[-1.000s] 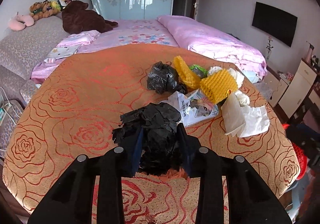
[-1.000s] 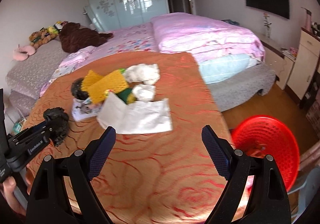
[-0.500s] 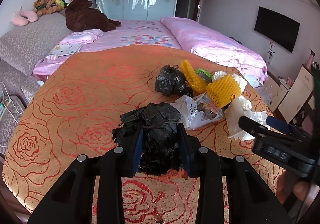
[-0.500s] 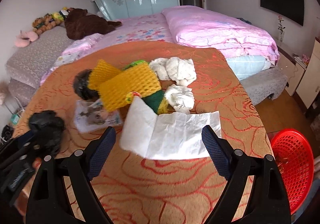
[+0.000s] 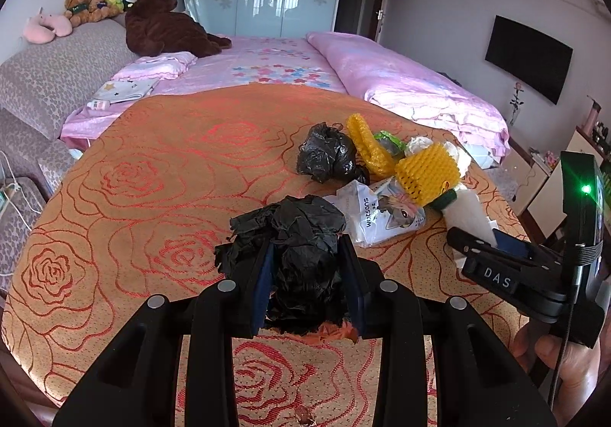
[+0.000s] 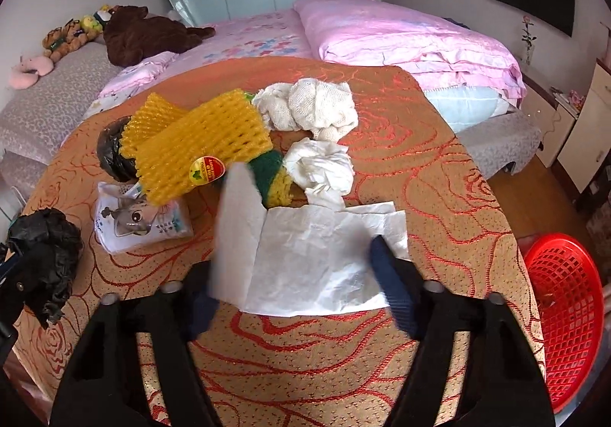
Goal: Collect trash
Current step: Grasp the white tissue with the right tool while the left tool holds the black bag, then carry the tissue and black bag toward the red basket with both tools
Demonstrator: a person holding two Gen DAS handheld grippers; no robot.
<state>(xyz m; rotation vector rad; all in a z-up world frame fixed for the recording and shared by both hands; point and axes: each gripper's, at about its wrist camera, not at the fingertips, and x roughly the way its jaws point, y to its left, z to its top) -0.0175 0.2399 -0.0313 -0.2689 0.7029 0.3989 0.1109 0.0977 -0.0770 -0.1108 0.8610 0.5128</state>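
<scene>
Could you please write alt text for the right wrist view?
The right gripper is closing around a flat white paper sheet on an orange rose-patterned bedspread. Behind it lie yellow foam netting, crumpled tissue and a white cloth; a red basket stands at right.
</scene>
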